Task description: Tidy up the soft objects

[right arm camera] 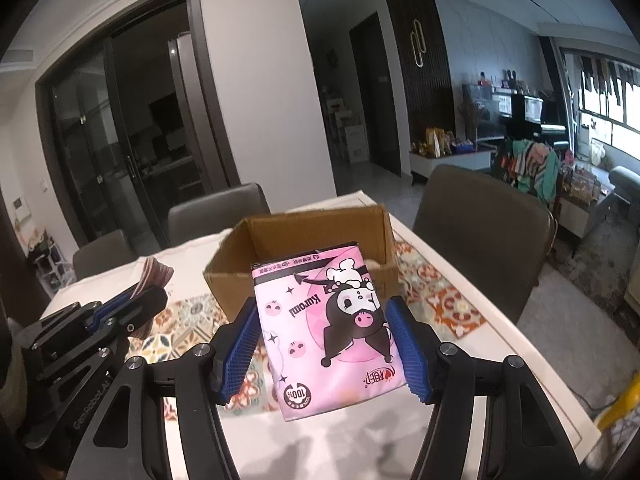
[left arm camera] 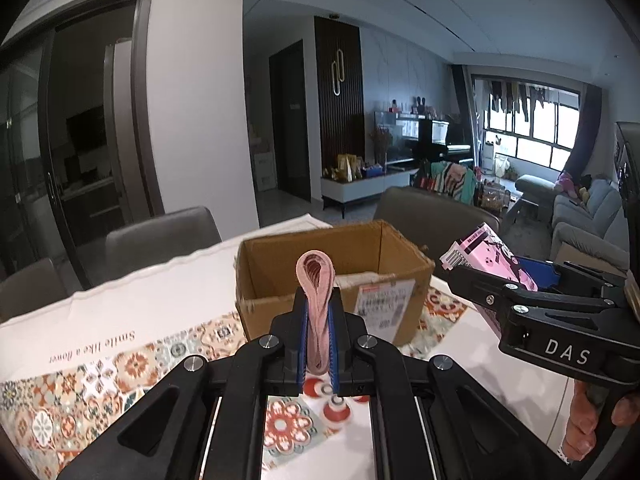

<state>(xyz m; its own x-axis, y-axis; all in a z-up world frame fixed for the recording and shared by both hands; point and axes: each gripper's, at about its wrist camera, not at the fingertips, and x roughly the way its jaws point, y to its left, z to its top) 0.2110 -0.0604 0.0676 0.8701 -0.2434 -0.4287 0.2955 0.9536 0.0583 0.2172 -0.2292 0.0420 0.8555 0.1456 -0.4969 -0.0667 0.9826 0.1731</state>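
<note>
Left tongs (left arm camera: 318,320): clenched on a folded pink cloth (left arm camera: 316,280), which is pinched upright between the blue pads with its looped top standing above them.
Right tongs (right arm camera: 326,344): clamped on a pink tissue pack (right arm camera: 320,328), gripped by its two long sides; the printed cartoon face is turned up.
Cardboard box (left arm camera: 280,264): open-topped, set on the table (right arm camera: 480,344) just beyond both tongs; a shipping label is stuck to its near wall. Its floor is mostly hidden, so its contents cannot be told.
Location of goods: both soft items are held in the air, on the near side of the box, not yet over its opening.
Table covering: a patterned cloth (left arm camera: 80,392) is spread under the box.
Surroundings: grey chairs (right arm camera: 480,216) are drawn up at the far edge.
Step in hand (judged): carrying both items to the box.
Handling advice: each item should be lifted clear of the near rim before being lowered; the wide pack is best laid flat first, with the cloth released beside it. Grips should be kept firm until the items are well inside, as the cloth may unfold if it is dropped from high up.
</note>
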